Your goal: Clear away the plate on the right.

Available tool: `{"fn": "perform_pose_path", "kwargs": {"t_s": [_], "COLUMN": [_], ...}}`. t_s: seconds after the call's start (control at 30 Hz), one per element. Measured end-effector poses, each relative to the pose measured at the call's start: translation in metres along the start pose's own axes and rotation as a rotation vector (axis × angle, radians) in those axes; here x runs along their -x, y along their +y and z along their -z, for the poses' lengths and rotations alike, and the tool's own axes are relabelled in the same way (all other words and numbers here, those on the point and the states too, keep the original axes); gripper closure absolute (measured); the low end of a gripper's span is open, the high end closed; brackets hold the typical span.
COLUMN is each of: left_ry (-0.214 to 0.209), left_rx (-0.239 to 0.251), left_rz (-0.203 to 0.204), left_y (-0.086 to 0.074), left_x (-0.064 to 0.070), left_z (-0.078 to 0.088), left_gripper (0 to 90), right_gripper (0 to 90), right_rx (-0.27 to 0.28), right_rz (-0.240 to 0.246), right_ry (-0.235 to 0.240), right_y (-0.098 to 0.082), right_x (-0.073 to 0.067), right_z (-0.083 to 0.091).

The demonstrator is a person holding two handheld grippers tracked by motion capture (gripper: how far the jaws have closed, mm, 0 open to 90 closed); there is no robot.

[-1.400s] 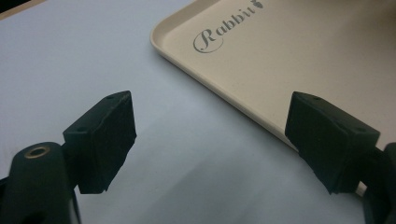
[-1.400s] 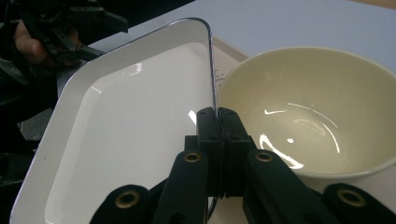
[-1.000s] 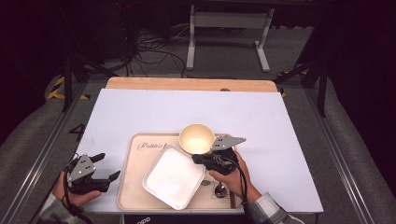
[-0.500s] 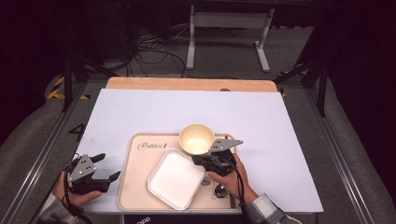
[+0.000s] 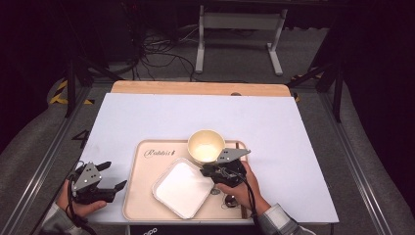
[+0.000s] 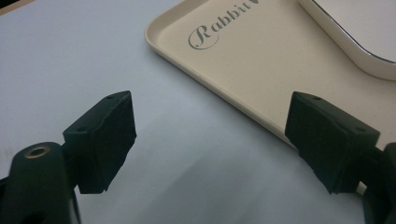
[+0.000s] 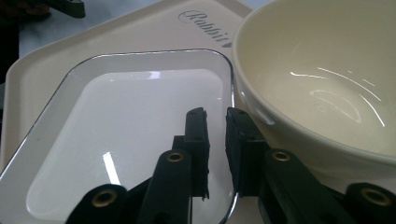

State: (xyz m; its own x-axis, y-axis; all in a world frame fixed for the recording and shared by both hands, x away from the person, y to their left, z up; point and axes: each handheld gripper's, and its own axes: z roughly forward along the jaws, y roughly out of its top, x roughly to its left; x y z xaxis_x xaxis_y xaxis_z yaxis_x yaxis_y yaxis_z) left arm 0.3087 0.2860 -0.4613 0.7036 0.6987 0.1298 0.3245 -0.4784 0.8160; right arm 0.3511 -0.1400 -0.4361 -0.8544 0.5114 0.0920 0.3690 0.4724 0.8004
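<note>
A white rectangular plate (image 5: 181, 188) (image 7: 126, 135) lies flat on the beige tray (image 5: 147, 166) (image 7: 140, 32). A cream bowl (image 5: 206, 145) (image 7: 327, 84) stands on the tray just behind it. My right gripper (image 5: 205, 171) (image 7: 217, 112) sits at the plate's right rim, next to the bowl. Its jaws have just been opening and stand a narrow gap apart, not pressing on the rim. My left gripper (image 5: 113, 175) (image 6: 210, 121) rests left of the tray (image 6: 261, 60), open wide with nothing between its jaws. A corner of the plate (image 6: 359, 32) shows beyond it.
A white cover (image 5: 274, 127) spreads over the table, with a wooden strip (image 5: 195, 88) along the far edge. The tray lies near the front edge. Beyond the table are floor cables (image 5: 161, 49) and a metal stand (image 5: 240, 19).
The plate, held tilted up off the tray a second ago, now lies flat on it. The right gripper came down with it and its jaws parted. The left gripper stayed put.
</note>
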Motion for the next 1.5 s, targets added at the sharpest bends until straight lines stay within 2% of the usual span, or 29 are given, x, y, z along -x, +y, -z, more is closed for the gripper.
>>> {"fn": "perform_pose_path", "kwargs": {"t_s": [0.17,0.2,0.23,0.27,0.3,0.43,0.53,0.6,0.83,0.97,1.1,1.3,1.5], "left_ry": [0.002,0.001,0.001,0.002,0.002,0.006,0.013,0.012,0.011,0.013,0.011,0.013,0.015], "left_rx": [-0.003,-0.006,-0.006,-0.007,-0.007,-0.006,-0.009,-0.011,-0.013,-0.013,-0.015,-0.013,-0.011], "left_rz": [-0.004,-0.003,-0.003,-0.002,-0.002,0.002,0.005,0.001,-0.001,-0.001,-0.001,0.002,0.004], "left_y": [0.0,0.0,0.0,0.0,0.0,0.0,0.0,-0.001,0.0,0.0,0.0,0.0,0.0], "left_x": [0.0,0.001,0.001,0.001,0.001,0.001,0.0,0.0,0.002,0.001,0.001,0.001,0.001], "left_z": [-0.001,-0.001,-0.001,-0.001,-0.001,-0.001,-0.002,-0.002,-0.002,-0.002,-0.002,-0.002,-0.001], "left_gripper": [17.1,17.1,17.1,17.1,17.1,17.1,17.1,17.1,17.1,17.2,17.2,17.2,17.1], "right_gripper": [88.4,90.0,90.0,90.0,90.0,90.0,90.0,90.0,90.0,89.8,89.9,89.8,88.7], "right_rx": [-0.016,-0.033,-0.033,-0.054,-0.054,-0.099,-0.121,-0.124,-0.141,-0.18,-0.196,-0.214,-0.231], "right_rz": [0.071,0.09,0.09,0.119,0.119,0.138,0.168,0.169,0.193,0.226,0.238,0.219,0.199], "right_ry": [0.09,0.119,0.119,0.144,0.144,0.188,0.17,0.168,0.193,0.207,0.215,0.212,0.185], "right_y": [0.001,0.0,0.0,-0.002,-0.002,-0.008,-0.011,-0.011,-0.011,-0.013,-0.013,-0.014,-0.017], "right_x": [-0.016,-0.024,-0.024,-0.033,-0.033,-0.047,-0.054,-0.055,-0.058,-0.064,-0.068,-0.063,-0.056], "right_z": [0.004,0.004,0.004,0.002,0.002,-0.002,-0.004,-0.004,0.009,0.006,0.004,0.007,0.013]}}
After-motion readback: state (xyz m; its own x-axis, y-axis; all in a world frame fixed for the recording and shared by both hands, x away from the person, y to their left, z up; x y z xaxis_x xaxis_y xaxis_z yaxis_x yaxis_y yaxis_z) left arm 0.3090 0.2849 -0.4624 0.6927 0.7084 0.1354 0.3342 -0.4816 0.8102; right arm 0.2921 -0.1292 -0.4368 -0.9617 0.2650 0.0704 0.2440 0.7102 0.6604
